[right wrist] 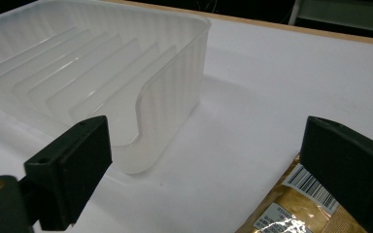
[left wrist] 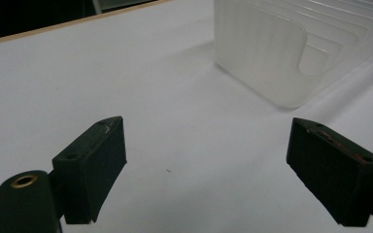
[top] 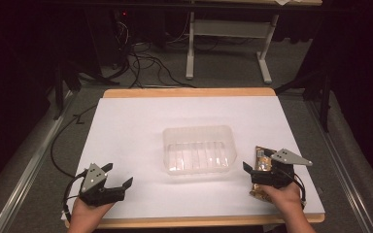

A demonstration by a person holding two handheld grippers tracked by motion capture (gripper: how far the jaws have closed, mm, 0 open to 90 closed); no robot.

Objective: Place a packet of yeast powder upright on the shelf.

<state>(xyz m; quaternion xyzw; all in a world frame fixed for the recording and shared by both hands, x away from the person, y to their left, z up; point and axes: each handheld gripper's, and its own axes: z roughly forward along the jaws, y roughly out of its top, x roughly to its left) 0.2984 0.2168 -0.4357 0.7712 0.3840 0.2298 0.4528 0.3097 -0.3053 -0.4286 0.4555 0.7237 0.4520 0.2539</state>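
The right gripper [top: 261, 171] has its jaws spread wide with nothing pressed between them, poised over a gold snack packet [top: 262, 167] that lies on the white surface [top: 126, 126] at the near right; in the right gripper view the packet [right wrist: 291, 211] sits just beneath the right-hand jaw. The left gripper [top: 118, 175] rests at the near left with its jaws likewise apart over bare surface. Between the two, a little farther off, stands a clear ribbed plastic tray [top: 199, 149], just left of the packet.
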